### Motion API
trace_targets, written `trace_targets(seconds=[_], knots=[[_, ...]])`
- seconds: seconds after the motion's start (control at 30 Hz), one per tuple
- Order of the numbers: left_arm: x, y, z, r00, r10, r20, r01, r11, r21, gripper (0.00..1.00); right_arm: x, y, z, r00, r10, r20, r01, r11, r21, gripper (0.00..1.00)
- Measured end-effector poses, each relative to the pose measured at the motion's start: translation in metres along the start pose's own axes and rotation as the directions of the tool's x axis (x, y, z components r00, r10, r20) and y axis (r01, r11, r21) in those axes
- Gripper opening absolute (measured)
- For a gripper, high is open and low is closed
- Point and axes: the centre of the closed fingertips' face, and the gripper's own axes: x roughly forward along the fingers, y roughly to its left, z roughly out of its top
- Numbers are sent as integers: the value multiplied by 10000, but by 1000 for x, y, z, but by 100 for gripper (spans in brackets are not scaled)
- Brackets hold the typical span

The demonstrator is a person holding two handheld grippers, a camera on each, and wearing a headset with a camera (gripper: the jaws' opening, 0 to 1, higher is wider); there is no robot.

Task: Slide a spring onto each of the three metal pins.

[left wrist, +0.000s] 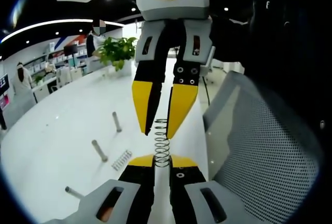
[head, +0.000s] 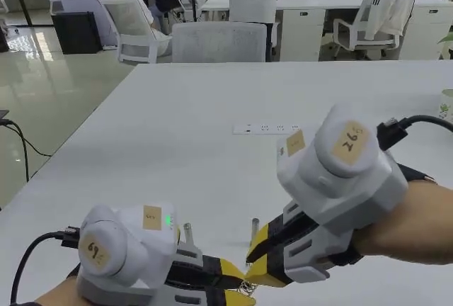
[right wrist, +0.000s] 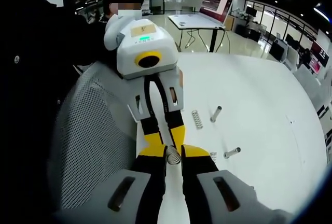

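Observation:
A small steel spring (left wrist: 162, 143) is held in the air between my two grippers, close to the table's near edge. My left gripper (left wrist: 162, 159) is shut on its lower end. My right gripper (left wrist: 157, 132) faces it from above, its yellow fingers pinching the upper end. In the right gripper view the same spring (right wrist: 173, 155) sits between the right gripper's (right wrist: 173, 153) tips, with the left gripper (right wrist: 167, 141) opposite. Three bare metal pins (left wrist: 117, 122) (left wrist: 99, 150) (left wrist: 72, 192) stand on the white table. A second spring (left wrist: 122, 159) lies loose beside them. From the head, two pins (head: 187, 231) (head: 255, 227) stand just beyond the grippers.
A white power strip (head: 267, 128) lies mid-table. A grey chair (head: 219, 42) stands at the table's far side, with people and desks behind it. A mesh chair back (left wrist: 259, 146) is close beside the grippers, off the table's near edge.

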Motion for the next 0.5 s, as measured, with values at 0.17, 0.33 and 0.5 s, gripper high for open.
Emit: trace_targets(seconds=[0.17, 0.33, 0.5], knots=[[0, 0, -1, 10000, 2, -16, -2, 10000, 9, 2, -2, 3, -3, 9999, 133, -92, -132, 9998, 138, 15], [0, 0, 1, 10000, 13, 87, -13, 10000, 9, 2, 2, 4, -13, 9986, 289, -445, -276, 9992, 301, 17], [1, -3, 2, 10000, -71, 36, 71, 9999, 114, 2, 6, 8, -16, 9969, 469, -632, -448, 9984, 348, 16]])
